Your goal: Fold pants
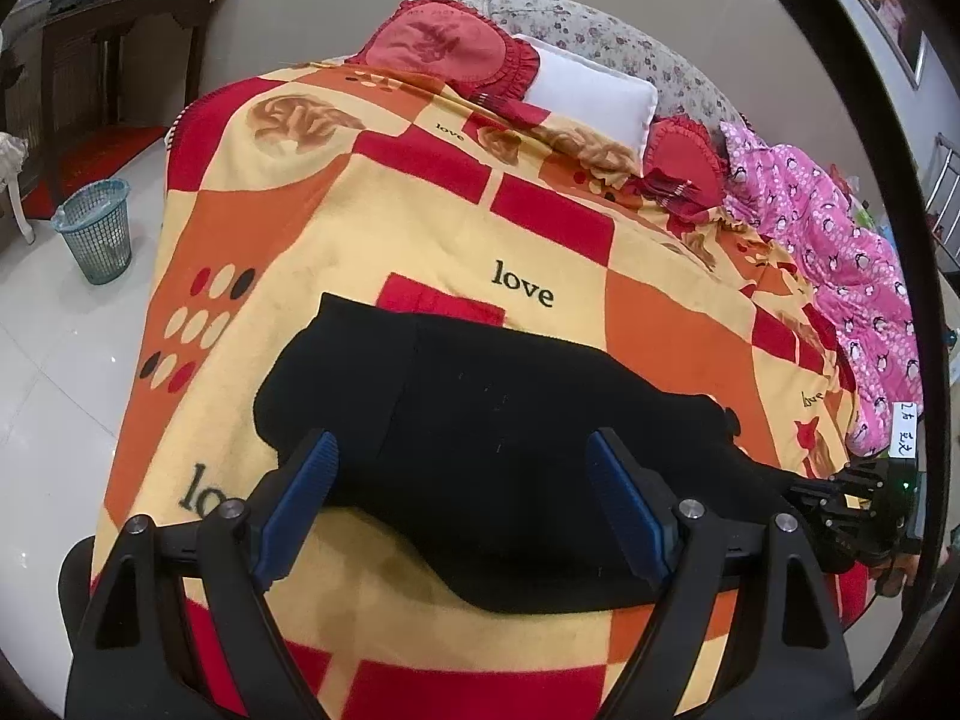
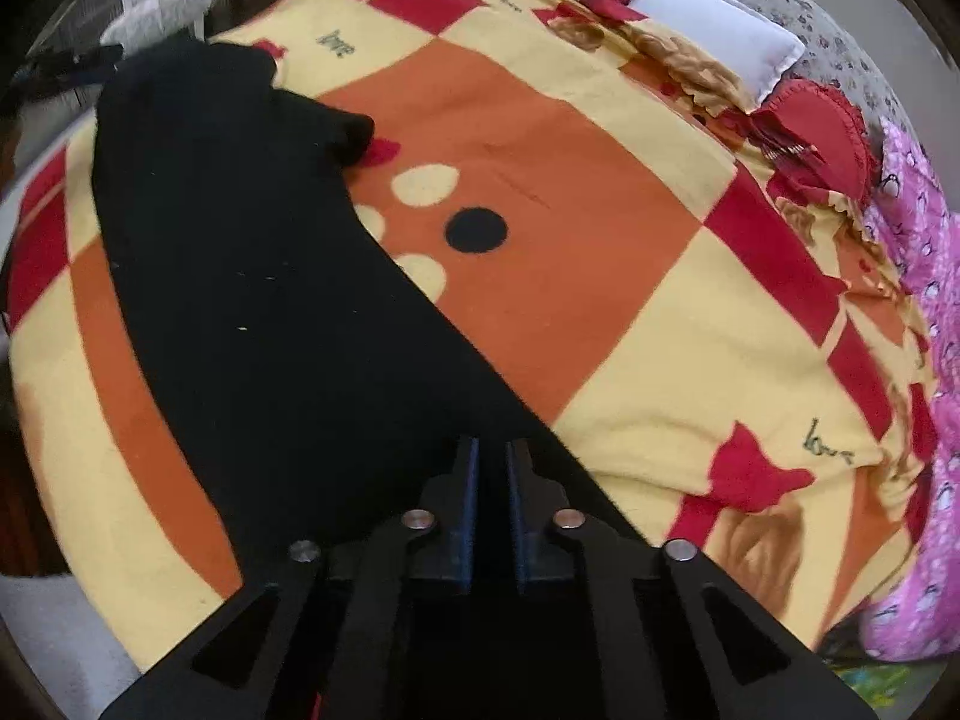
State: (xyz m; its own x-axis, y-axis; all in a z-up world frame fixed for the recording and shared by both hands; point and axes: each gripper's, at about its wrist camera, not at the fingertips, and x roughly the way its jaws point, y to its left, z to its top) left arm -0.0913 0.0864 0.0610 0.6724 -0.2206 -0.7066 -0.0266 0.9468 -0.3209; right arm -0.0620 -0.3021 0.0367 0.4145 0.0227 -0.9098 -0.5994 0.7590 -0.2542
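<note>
"love" printed in several places on the blanket (image 1: pixel 420 228), handwritten white label (image 1: pixel 905 429) illegible

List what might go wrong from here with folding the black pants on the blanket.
1. The right gripper is shut at the near end of the black pants; it may have pinched only one layer, so a lift could leave the rest behind.
2. The left gripper hangs open over the pants, holding nothing, so the cloth may drag and bunch.
3. The patterned blanket lies soft right under the fingers and might get caught too.
</note>
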